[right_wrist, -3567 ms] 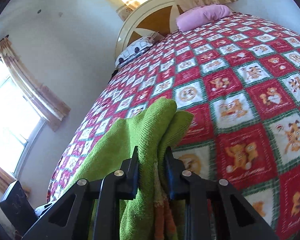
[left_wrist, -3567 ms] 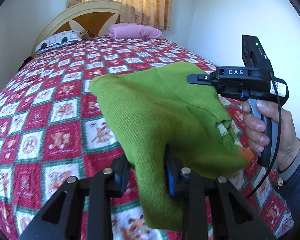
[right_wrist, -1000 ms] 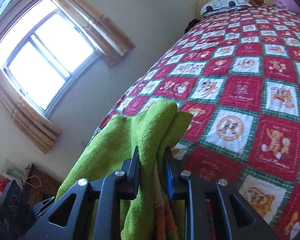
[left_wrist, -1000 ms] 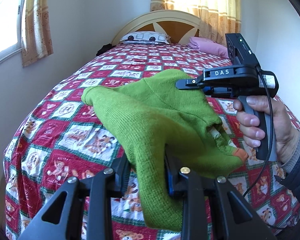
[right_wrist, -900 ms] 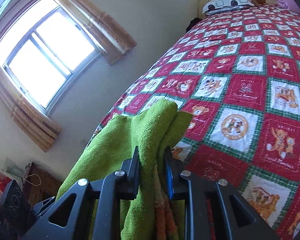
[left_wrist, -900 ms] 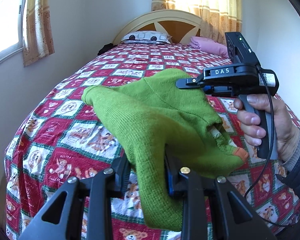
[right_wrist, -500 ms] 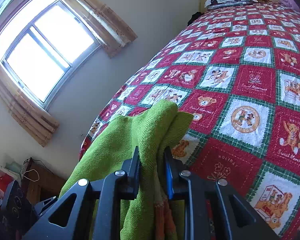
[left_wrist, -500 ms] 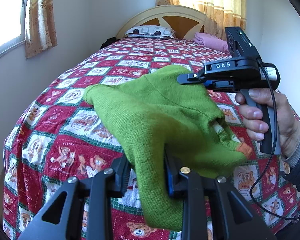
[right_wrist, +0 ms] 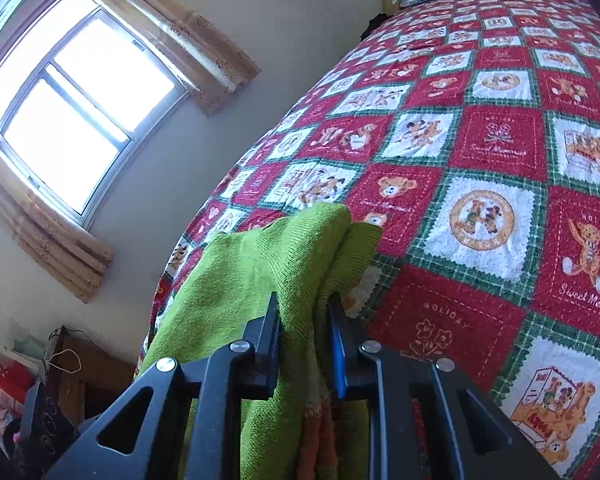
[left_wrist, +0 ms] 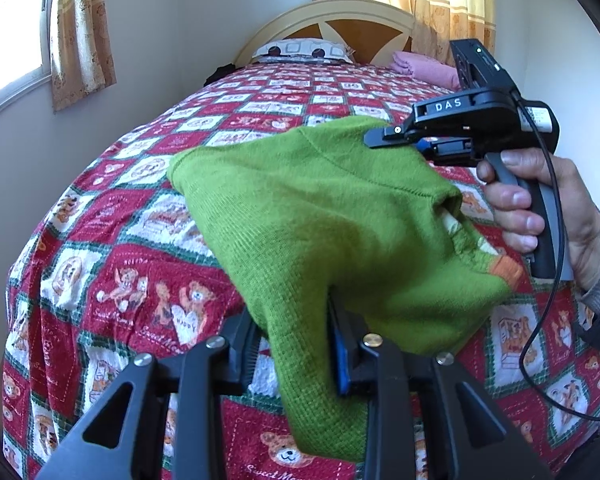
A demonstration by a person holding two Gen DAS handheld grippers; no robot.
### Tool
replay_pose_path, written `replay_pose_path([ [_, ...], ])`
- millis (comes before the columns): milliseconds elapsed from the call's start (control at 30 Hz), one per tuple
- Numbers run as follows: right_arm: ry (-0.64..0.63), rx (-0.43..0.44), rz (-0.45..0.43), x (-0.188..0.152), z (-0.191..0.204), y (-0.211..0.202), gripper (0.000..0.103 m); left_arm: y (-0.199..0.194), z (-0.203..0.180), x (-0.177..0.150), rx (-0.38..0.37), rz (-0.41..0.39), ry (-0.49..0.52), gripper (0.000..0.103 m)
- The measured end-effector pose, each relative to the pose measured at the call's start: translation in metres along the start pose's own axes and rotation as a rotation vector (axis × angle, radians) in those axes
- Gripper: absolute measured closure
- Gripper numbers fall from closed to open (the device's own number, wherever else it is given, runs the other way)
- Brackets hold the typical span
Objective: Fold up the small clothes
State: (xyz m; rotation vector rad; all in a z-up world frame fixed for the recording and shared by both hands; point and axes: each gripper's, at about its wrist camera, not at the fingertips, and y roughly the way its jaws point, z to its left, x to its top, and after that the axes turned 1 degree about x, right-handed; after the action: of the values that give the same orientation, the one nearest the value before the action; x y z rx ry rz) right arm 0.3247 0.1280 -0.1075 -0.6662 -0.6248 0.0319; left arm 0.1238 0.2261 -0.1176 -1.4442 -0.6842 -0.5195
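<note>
The bed [left_wrist: 260, 92] fills most of both views, its red, green and white patchwork quilt [right_wrist: 480, 152] running from the headboard [left_wrist: 364, 20] down to the near corner, where the cloth drops over the foot edge and the left side edge. A strip of wall and a curtained window [right_wrist: 72, 108] lie past that left edge. Nearly all of the quilt is bare, from the near corner to the pillows at the head end, so there is wide room on every side.

The green sweater [left_wrist: 332, 232] hangs in the air above the near corner of the bed, stretched between the two tools (whether any fold brushes the quilt cannot be told). The left gripper [left_wrist: 294, 346] is clamped on a thick bunch of its knit, the pads pressed into the cloth with a loose flap drooping below them. The right gripper [right_wrist: 304, 336] is closed on another doubled-up edge of the same garment, with the fabric bulging out past its fingertips. A hand [left_wrist: 548, 216] grips the handle of the right tool, its cable looping down beside the wrist.

Counted: one sweater, two grippers, one hand in view, one patterned pillow [left_wrist: 300, 46] and one pink pillow [left_wrist: 424, 68] at the head end, and two curtained windows.
</note>
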Motion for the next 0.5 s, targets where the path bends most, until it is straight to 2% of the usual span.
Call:
replay_pose_path([
  [167,0.037,-0.009,0.000,-0.004,-0.014,0.005,0.082,0.005,0.001,-0.006,0.006,0.010,-0.003,0.065],
  [300,0.070,-0.008,0.005,-0.008,-0.025,0.011,0.082,0.009,-0.001,-0.010,0.029,0.006,0.006,0.051],
  [400,0.087,-0.014,0.014,-0.012,-0.033,0.017,0.081,0.009,-0.004,-0.012,0.048,-0.001,0.017,0.048],
  [500,0.084,-0.018,0.012,-0.013,-0.034,0.017,0.080,0.005,-0.006,-0.012,0.077,-0.008,0.027,0.038],
])
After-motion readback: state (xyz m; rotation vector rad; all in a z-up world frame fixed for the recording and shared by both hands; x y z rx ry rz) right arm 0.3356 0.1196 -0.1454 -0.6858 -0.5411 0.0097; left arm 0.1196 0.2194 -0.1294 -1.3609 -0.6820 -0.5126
